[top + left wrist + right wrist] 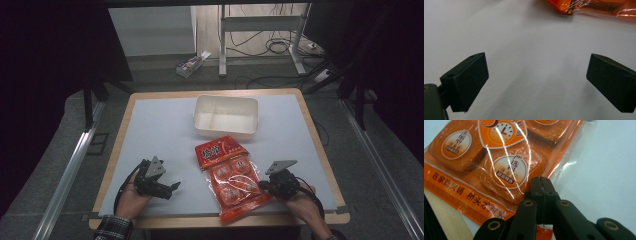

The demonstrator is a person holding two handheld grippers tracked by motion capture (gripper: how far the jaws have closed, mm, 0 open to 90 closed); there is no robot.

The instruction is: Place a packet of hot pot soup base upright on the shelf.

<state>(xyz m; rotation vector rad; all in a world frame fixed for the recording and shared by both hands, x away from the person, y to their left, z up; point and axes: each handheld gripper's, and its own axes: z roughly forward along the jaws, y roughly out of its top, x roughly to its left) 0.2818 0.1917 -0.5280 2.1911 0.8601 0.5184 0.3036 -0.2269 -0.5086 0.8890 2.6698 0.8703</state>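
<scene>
The right hand-held gripper [541, 185] has its jaws pinched together on the clear edge of the orange snack bag [231, 177], which lies flat on the table [160, 130] near its front edge, just in front of the white tray [226, 116]. That film is thin and slick, so I judge it could slip free or tear when lifted, and the heavy cakes inside could swing the bag and drag it off the edge. The left hand-held gripper [536, 82] rests wide and empty, apart from the bag. Count: one bag, four cakes showing through it, one two-compartment tray, two grippers.
</scene>
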